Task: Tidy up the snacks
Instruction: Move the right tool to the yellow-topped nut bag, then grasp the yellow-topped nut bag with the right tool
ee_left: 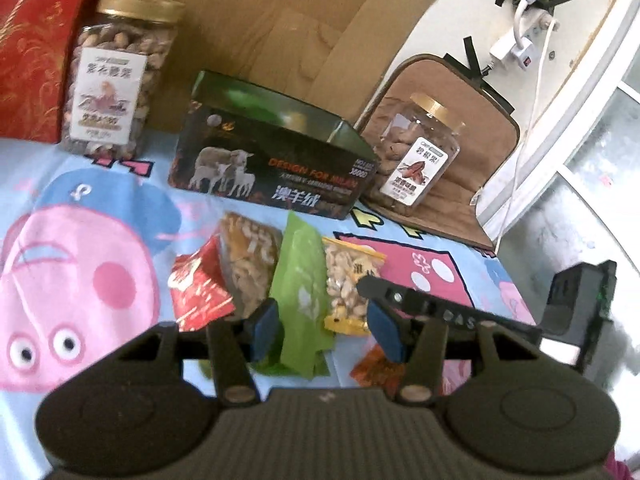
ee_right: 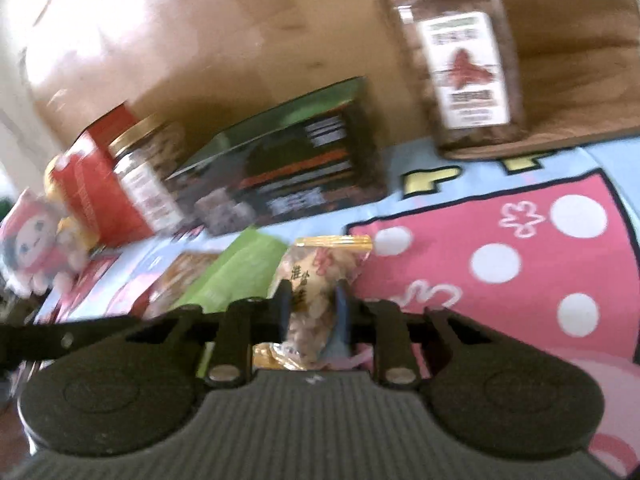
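Observation:
Several snack packets lie on a cartoon cloth: a red packet (ee_left: pixel 198 286), a clear bag of nuts (ee_left: pixel 250 264), a green pouch (ee_left: pixel 300 292) and a yellow-edged peanut bag (ee_left: pixel 348 280). My left gripper (ee_left: pixel 326 330) is open, its blue pads either side of the green pouch's lower end. My right gripper (ee_right: pixel 312 308) is shut on the peanut bag (ee_right: pixel 316 276); its black finger (ee_left: pixel 404 294) shows in the left wrist view. A black tin box (ee_left: pixel 272 160) stands open behind the packets.
A nut jar (ee_left: pixel 116 80) and a red gift box (ee_left: pixel 36 48) stand at the back left. Another jar (ee_left: pixel 416 156) stands on a brown cushion (ee_left: pixel 472 120) at the right. A cardboard panel (ee_left: pixel 260 20) rises behind. A doll (ee_right: pixel 36 248) lies at the left.

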A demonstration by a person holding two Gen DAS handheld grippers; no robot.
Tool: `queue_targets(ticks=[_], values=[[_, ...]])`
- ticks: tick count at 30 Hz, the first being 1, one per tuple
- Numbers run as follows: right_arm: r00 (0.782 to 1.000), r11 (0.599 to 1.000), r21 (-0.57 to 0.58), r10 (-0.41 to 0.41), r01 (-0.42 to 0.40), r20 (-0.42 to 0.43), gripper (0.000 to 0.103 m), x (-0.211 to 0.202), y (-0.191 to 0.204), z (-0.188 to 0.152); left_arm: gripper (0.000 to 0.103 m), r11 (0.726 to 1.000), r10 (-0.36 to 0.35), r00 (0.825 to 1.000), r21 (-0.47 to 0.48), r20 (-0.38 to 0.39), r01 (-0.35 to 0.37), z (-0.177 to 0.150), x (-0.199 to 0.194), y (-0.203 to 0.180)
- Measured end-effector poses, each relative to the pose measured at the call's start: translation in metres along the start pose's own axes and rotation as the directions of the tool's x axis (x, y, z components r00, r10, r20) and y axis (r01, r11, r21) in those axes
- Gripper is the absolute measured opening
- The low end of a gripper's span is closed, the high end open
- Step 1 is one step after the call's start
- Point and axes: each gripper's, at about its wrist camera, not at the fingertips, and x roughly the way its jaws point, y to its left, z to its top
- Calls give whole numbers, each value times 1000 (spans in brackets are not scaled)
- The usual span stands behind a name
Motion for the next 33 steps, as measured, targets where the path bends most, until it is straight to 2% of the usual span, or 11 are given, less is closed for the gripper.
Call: queue_targets(ticks=[5,8,11,13,14,15,17,20,27,31,33], values=[[985,987,25,162,-160,-62,15,-24,15,-18,50,1000,-15,1000,-27,12,15,-13,-25,11],[943,952,-29,296,-304,-149,15,-42,41,-40,52,999,-34,999,-28,16,34,-28,-45,21],[912,911,-159,341,-380,-228,20,-53,75,-68,52,999,-19,1000,-26,17,19,-43,-62,27],[923,892,-259,324,-371,-209,29,-61,93,-79,52,1000,-5,1000,-23,17,5,-53,-73,30],[936,890,-300,297,-343,-188,45,-66,100,-82,52,1000,0,1000,-20,18,0,-57,-77,31],[951,892,-332,270,-306,-153,53,-72,104,-85,52,1000,2,1000,-18,20,-2,-61,-84,32],[963,891,-364,252,-270,-96,55,-87,107,-88,52,1000,-4,1000,-22,23,4,-70,-95,32],[965,899,-350,254,-262,-68,57,-107,103,-96,52,999,-19,1000,-30,13,19,-82,-104,33],[976,876,-431,188,-216,-107,57,-113,114,-131,52,995,-97,992,-41,-81,94,-100,-92,24],[986,868,-470,113,-156,-119,57,-96,120,-137,52,996,-82,991,-39,-103,79,-107,-80,19],[986,871,-464,120,-162,-119,56,-91,120,-137,50,996,-82,992,-33,-95,79,-108,-79,17]])
